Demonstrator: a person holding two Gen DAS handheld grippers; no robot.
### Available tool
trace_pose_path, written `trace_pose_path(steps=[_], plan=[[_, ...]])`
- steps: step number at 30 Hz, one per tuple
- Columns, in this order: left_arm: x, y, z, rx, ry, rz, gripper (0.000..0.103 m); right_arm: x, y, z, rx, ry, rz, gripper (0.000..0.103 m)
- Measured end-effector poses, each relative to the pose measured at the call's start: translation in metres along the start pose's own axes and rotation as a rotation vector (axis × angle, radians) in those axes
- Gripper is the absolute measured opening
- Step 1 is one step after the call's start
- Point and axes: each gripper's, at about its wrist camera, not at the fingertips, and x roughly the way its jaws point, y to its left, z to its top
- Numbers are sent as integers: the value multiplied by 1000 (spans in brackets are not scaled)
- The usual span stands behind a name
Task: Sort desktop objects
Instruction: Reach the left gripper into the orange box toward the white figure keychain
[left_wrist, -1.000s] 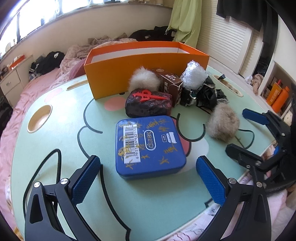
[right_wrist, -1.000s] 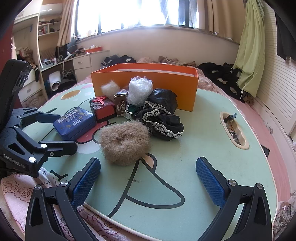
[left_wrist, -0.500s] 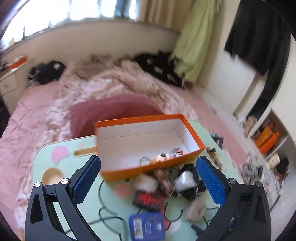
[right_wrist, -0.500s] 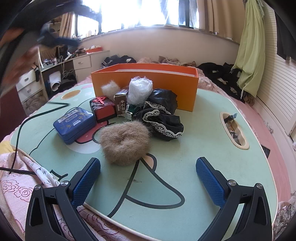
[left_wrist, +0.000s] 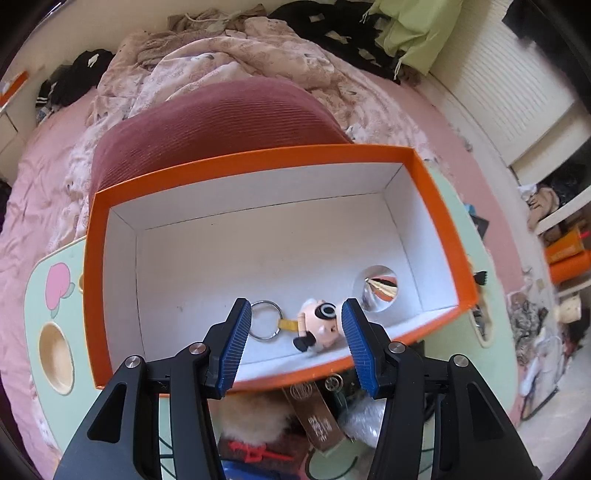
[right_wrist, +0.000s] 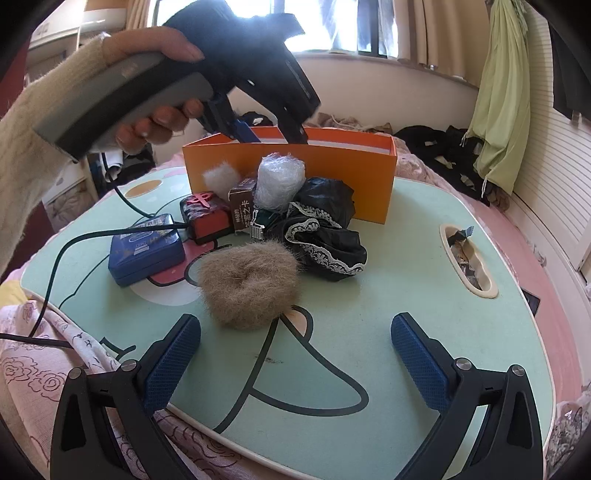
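Observation:
My left gripper (left_wrist: 295, 343) is open and reaches down into the orange box (left_wrist: 436, 206), its jaws on either side of a small doll keychain (left_wrist: 317, 325) that lies on the box's white floor. In the right wrist view the left gripper (right_wrist: 269, 136) dips into the orange box (right_wrist: 332, 177) from above. My right gripper (right_wrist: 295, 354) is open and empty, low over the table's near edge. Ahead of it lie a tan fur ball (right_wrist: 249, 286), a blue tin (right_wrist: 146, 249), a dark red-topped box (right_wrist: 207, 218), a brown carton (right_wrist: 242, 206), a bubble-wrap bundle (right_wrist: 279, 181), a white fluff ball (right_wrist: 221, 177) and black lace fabric (right_wrist: 325, 236).
The mint-green table (right_wrist: 406, 295) has a cup hole (left_wrist: 55, 354) at the left and a slot (right_wrist: 467, 260) at the right. A black cable (right_wrist: 66, 251) runs over the table's left side. A bed with a red pillow (left_wrist: 207, 125) lies behind the box.
My left gripper rose from the blue tin, swung over the orange box and came down inside it, narrowing around the keychain. The right gripper has not moved.

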Motion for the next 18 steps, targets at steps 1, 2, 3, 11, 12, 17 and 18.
trace_pose_path(steps=[1, 2, 3, 11, 12, 17, 18], plan=[[3, 1, 1, -6, 10, 0, 52, 0, 0, 0, 1, 0, -1, 103], [7, -1, 1, -12, 20, -3, 52, 0, 0, 0, 1, 0, -1, 103], [7, 1, 5, -21, 28, -8, 52, 0, 0, 0, 1, 0, -2, 103], [11, 2, 9, -33, 21, 14, 52, 0, 0, -1, 5, 0, -6, 103], [10, 1, 8, -30, 18, 18, 52, -1, 0, -1, 6, 0, -7, 103], [11, 2, 12, -29, 16, 23, 52, -1, 0, -2, 8, 1, -9, 103], [11, 2, 12, -30, 15, 23, 52, -2, 0, -2, 8, 1, -10, 103]])
